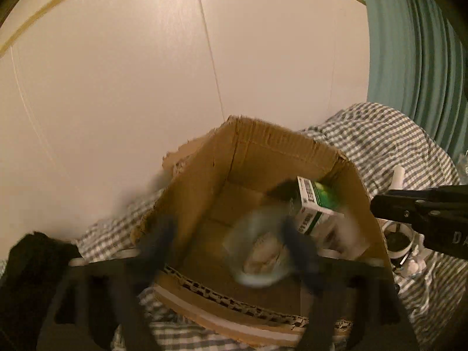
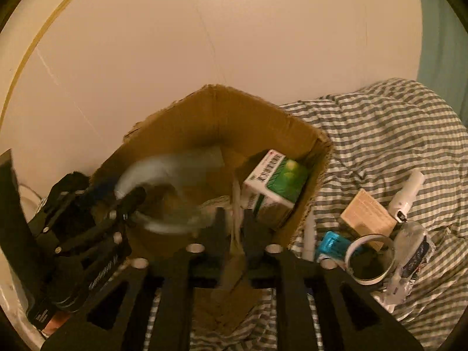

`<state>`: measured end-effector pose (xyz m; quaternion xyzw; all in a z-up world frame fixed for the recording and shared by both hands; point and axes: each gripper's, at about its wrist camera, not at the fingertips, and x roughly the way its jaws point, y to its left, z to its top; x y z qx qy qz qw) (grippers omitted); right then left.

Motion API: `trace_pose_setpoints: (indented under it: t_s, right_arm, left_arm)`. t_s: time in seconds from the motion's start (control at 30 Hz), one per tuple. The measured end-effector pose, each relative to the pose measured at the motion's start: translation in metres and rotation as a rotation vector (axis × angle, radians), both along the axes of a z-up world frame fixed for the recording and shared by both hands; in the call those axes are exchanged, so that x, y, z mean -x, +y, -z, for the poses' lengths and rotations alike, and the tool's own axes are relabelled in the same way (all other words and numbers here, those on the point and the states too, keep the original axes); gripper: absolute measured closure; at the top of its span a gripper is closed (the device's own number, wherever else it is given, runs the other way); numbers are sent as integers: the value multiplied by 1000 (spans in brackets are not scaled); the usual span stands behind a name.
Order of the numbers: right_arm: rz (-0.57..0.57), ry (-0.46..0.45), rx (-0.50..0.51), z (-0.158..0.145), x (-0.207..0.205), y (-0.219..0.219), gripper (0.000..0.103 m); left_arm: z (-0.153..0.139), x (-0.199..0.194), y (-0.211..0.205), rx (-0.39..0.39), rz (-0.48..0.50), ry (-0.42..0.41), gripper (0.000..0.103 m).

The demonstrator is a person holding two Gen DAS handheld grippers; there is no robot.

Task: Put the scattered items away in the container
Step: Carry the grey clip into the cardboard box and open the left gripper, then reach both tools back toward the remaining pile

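Note:
An open cardboard box (image 1: 251, 158) stands on a checked bed cover, with a green and white carton (image 1: 316, 204) leaning in its far right corner. My left gripper (image 1: 226, 225) hangs over the box with its jaws wide apart. A blurred clear round item (image 1: 257, 251) is loose between them, close to the right finger. My right gripper (image 2: 238, 219) is over the box's near edge, jaws a little apart, with a thin white strip (image 2: 235, 196) in the gap. The pads do not seem to press it. The carton (image 2: 278, 181) lies just beyond.
On the striped cover right of the box lie a tan block (image 2: 368, 216), a blue item (image 2: 332, 242), a tape roll (image 2: 371, 260), a white bottle (image 2: 408, 190) and a crumpled clear wrapper (image 2: 412, 251). A pale wall stands behind the box and a teal curtain (image 1: 409, 44) at the right.

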<state>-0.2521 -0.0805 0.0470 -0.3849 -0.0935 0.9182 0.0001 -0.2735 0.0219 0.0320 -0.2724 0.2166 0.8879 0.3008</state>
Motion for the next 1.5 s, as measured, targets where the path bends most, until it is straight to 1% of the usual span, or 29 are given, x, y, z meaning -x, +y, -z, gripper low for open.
trace_pose_setpoints:
  t_s: [0.03, 0.07, 0.17, 0.23, 0.27, 0.33, 0.43, 0.47, 0.53, 0.57, 0.67, 0.77, 0.87, 0.9, 0.93, 0.97, 1.0, 1.07, 1.1, 1.17, 1.33, 1.43, 1.5]
  right_arm:
    - [9, 7, 6, -2, -1, 4, 71]
    - [17, 14, 18, -6, -4, 10, 71]
    - [38, 42, 30, -22, -20, 22, 71]
    - [52, 58, 12, -33, -34, 31, 69]
    - [63, 72, -4, -40, -46, 37, 67]
    - [79, 87, -24, -50, -63, 46, 63]
    - [129, 112, -52, -64, -99, 68, 63]
    - [143, 116, -53, -67, -109, 75, 62]
    - [181, 126, -52, -70, -130, 93, 59]
    - [195, 127, -55, -70, -138, 100, 56]
    - [242, 129, -79, -63, -162, 128, 50]
    - [267, 123, -81, -49, -176, 157, 48]
    - [282, 106, -53, -31, -178, 184, 48]
    - [299, 91, -37, -23, -176, 195, 48]
    - [310, 74, -23, -18, -174, 200, 48]
    - [324, 37, 12, -12, -168, 209, 48]
    - [320, 16, 41, -9, -164, 214, 48]
    - [312, -14, 66, -6, -155, 219, 48]
    - [307, -24, 66, -5, -150, 219, 48]
    - [295, -33, 53, -3, -143, 217, 40]
    - [275, -74, 2, 9, -121, 217, 40]
    - [258, -99, -19, 18, -106, 216, 38]
    - [244, -114, -55, 24, -93, 212, 36]
  left_arm:
    - [-3, -4, 0, -3, -8, 34, 12]
    - [-5, -6, 0, 3, -7, 48, 12]
    - [-13, -12, -2, 17, 5, 50, 12]
    - [-22, -25, -5, 12, 26, 45, 12]
    - [-25, -33, -7, 4, 41, 39, 11]
    - [-27, -53, -10, -8, 80, 24, 9]
    - [-28, -91, -6, -33, 147, -19, 8]
    - [-28, -98, -3, -36, 163, -30, 7]
    - [-21, -126, 5, -45, 212, -73, 2]
    - [-16, -137, 8, -47, 230, -92, 1]
    - [6, -164, 25, -42, 275, -146, 0]
    - [38, -181, 40, -4, 285, -176, 0]
    - [65, -185, 48, 47, 270, -193, 0]
    - [79, -183, 51, 66, 261, -204, 0]
    - [89, -179, 54, 76, 257, -211, 0]
    - [100, -175, 57, 88, 247, -222, 0]
    - [108, -172, 60, 97, 239, -234, 0]
    - [123, -169, 66, 103, 224, -260, 0]
    - [133, -166, 70, 105, 221, -272, 0]
    - [147, -160, 77, 110, 216, -284, 0]
    - [174, -144, 95, 119, 206, -290, 0]
    - [185, -131, 103, 106, 202, -295, 0]
    - [191, -121, 108, 93, 202, -313, 0]
